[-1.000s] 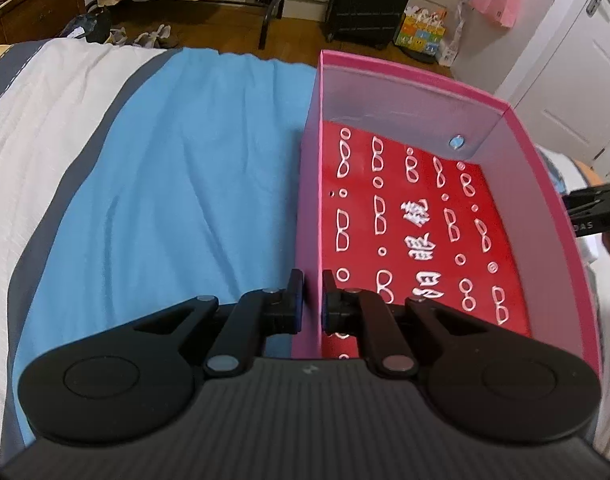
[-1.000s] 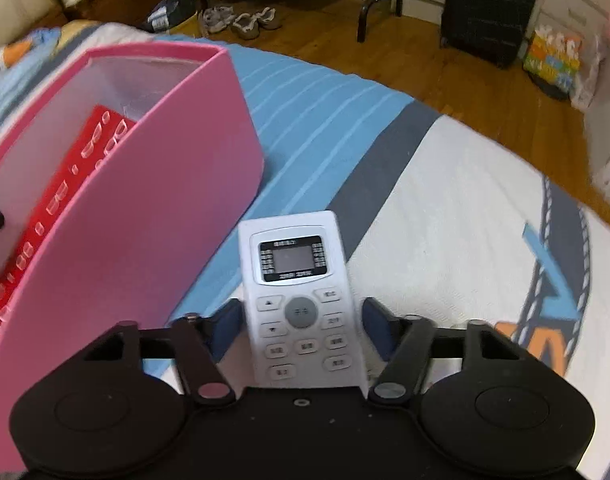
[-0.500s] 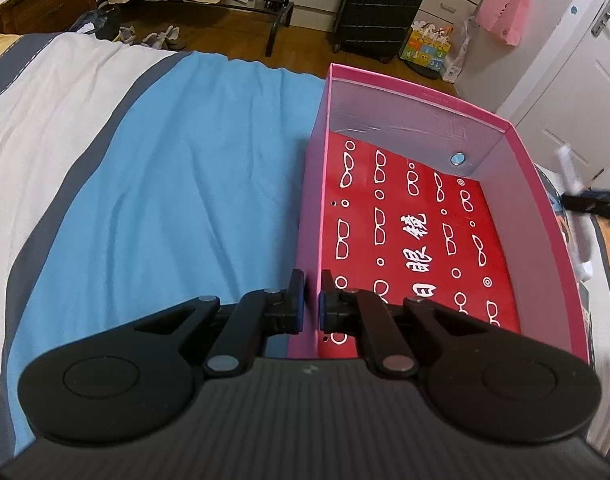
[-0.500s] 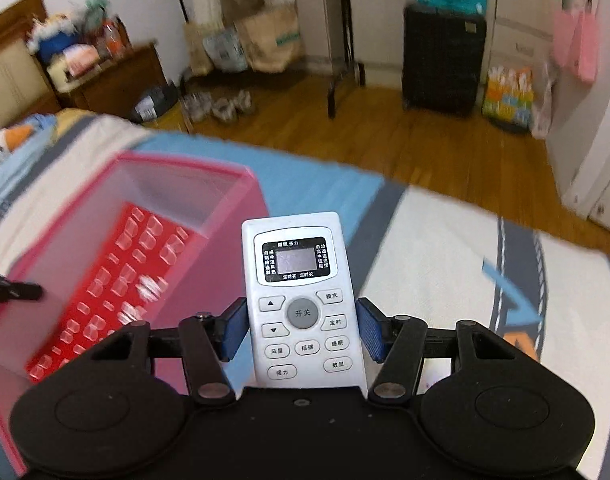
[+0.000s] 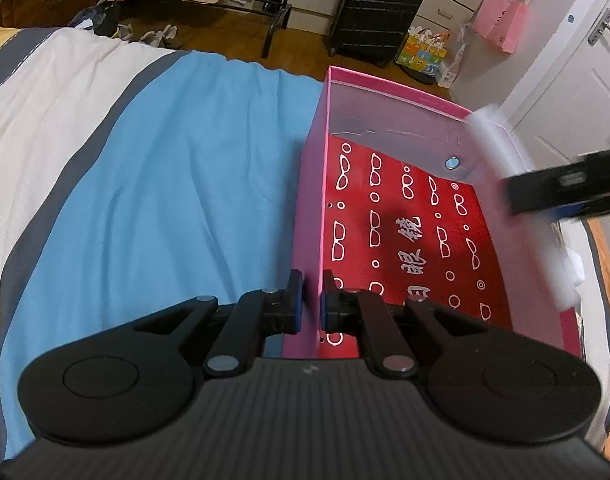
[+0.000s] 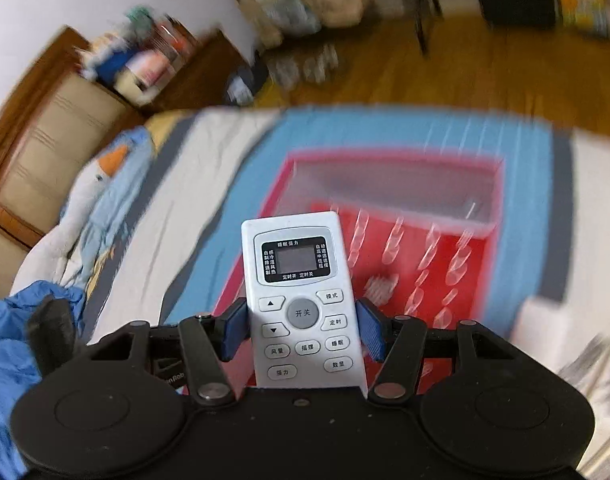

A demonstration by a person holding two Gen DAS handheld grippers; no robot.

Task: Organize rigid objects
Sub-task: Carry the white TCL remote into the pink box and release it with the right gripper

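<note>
Clamped on the near left wall of the pink box (image 5: 311,184): the left gripper (image 5: 312,300), one blue pad outside the wall, the other inside, nearly touching through the thin card. Resting on a bed with a blue, white and grey striped cover (image 5: 165,168), the box open at the top, its red floor printed with white spectacle shapes and characters. At the box's far right wall, a blurred white bar crossed by a black finger (the other tool and its load, seen from the side).

Closed on the lower half of a white remote control (image 6: 301,292): the right gripper (image 6: 303,330), a blue pad pressed flat to each long side, buttons and small screen facing up, the remote pointing forward along the fingers. Below and beyond it, heavily smeared by motion, the same pink box (image 6: 385,200), the remote hanging above its left part and clear of the floor. At the left edge, a blue sleeve (image 6: 5,360). Farther off, a plush goose (image 6: 101,188) on the bedding, a wooden headboard, a wood floor, a black suitcase (image 5: 375,16) and paper bags by the wall.
</note>
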